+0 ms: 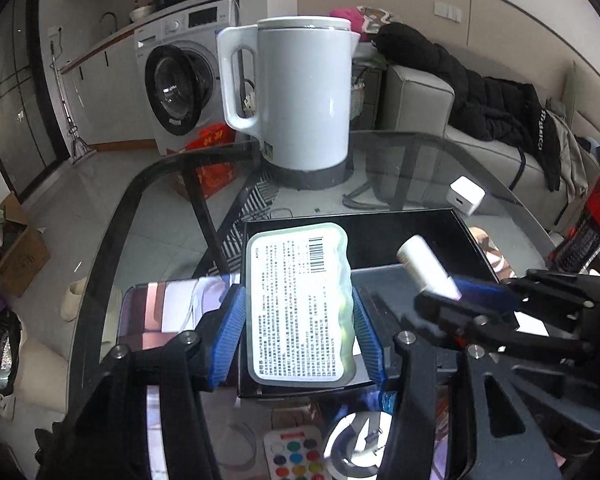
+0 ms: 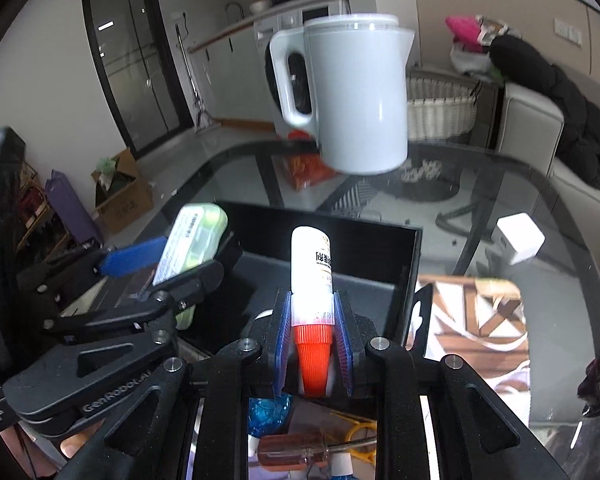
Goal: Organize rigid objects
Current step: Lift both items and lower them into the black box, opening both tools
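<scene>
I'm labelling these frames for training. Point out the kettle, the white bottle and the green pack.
kettle (image 1: 304, 96): left wrist view, on its body.
white bottle (image 2: 311, 268): right wrist view, on its label.
green pack (image 1: 298, 304): left wrist view, on its printed back.

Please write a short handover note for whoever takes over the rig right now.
Left tongs: shut on the flat labelled pack, held above the black box.
Right tongs: shut on the white tube with the orange cap, also over the box.
Done: both items picked up and brought to the box.
Left: lower and release both inside. More small items lie below the tongs; the kettle and white adapter stand on the glass table.
</scene>
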Demonstrator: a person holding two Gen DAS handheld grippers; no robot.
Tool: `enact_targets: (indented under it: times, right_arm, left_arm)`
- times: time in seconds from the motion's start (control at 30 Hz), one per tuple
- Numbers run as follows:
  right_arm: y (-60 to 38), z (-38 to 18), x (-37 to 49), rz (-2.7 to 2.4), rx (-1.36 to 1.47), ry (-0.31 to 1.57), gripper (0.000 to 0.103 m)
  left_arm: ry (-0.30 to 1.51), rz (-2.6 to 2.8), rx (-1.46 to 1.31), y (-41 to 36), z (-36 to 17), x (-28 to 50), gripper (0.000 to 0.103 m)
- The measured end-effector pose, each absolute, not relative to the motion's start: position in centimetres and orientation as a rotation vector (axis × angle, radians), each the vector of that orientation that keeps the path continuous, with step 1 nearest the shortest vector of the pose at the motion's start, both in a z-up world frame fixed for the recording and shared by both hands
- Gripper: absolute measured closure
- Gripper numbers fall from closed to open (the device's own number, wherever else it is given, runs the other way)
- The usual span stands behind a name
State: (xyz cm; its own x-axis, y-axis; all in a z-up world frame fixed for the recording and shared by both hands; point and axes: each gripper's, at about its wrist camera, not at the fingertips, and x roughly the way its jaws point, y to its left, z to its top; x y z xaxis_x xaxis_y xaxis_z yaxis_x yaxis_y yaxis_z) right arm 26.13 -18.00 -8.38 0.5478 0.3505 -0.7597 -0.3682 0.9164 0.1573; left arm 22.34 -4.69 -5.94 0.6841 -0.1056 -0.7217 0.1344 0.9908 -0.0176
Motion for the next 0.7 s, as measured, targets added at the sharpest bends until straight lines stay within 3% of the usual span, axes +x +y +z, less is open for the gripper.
enact_targets:
  times: [0.3, 0.7]
  right_arm:
    - [-18.1, -8.4, 24.4, 0.501, -0.065, 1.019, 0.083]
    - [-18.6, -8.0, 22.8, 0.51, -0.074, 1.036, 0.082]
  left_arm:
    - [0.969, -0.207, 0.049, -4.8, -6.4, 19.2, 0.051]
    - [0.933, -0.175, 0.09, -5.2, -5.7, 17.7, 0.05]
